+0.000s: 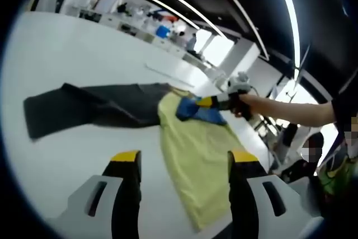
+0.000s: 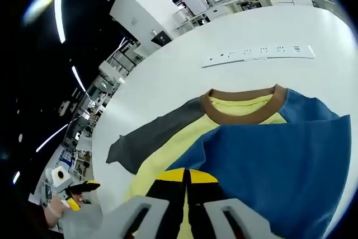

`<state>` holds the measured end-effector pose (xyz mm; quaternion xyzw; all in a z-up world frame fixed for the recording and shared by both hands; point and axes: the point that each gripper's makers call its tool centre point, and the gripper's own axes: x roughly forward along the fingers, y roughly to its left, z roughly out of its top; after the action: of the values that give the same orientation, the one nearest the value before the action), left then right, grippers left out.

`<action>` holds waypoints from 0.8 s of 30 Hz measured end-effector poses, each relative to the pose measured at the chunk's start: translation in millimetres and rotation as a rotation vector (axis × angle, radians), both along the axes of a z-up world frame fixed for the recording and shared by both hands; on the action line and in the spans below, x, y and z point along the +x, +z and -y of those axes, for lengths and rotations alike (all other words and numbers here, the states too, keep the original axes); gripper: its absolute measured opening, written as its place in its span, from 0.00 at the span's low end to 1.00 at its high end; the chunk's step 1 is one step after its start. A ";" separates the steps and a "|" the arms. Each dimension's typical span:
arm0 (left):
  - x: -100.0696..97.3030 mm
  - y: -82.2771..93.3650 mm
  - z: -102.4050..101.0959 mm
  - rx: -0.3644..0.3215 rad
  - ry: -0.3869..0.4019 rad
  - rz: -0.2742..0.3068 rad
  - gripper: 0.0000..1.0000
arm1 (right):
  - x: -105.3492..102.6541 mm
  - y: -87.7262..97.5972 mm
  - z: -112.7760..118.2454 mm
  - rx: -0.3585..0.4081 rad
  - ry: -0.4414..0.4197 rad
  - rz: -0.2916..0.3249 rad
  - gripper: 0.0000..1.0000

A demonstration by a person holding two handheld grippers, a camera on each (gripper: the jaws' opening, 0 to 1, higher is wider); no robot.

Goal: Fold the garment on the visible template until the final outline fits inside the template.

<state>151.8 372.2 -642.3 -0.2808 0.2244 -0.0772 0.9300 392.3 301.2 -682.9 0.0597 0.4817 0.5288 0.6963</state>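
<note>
The left gripper (image 1: 182, 163) hangs above the white table (image 1: 72, 65) with jaws apart, gripping nothing. The right gripper (image 2: 187, 178) has its jaws together, pinching the garment (image 2: 251, 149) at the edge of its blue panel. The garment lies spread on the table, one dark sleeve (image 2: 151, 135) extended sideways.

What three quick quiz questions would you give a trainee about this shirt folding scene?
1. True or false: the left gripper is clamped on the shirt.
2. The shirt's collar is: A brown, B red, C white.
3. What colour is the sleeve stretched out on the table?
Key: 1 false, its jaws stand open; 2 A; 3 dark grey.
</note>
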 end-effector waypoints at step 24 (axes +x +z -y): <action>1.5 -5.2 -3.6 -0.022 0.009 -0.007 0.58 | 7.6 -5.8 -100.3 -0.008 0.090 0.049 0.00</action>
<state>153.3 375.7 -647.4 -0.2924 0.2255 -0.0744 0.9263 399.9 401.4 -688.8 0.0224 0.4690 0.5589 0.6835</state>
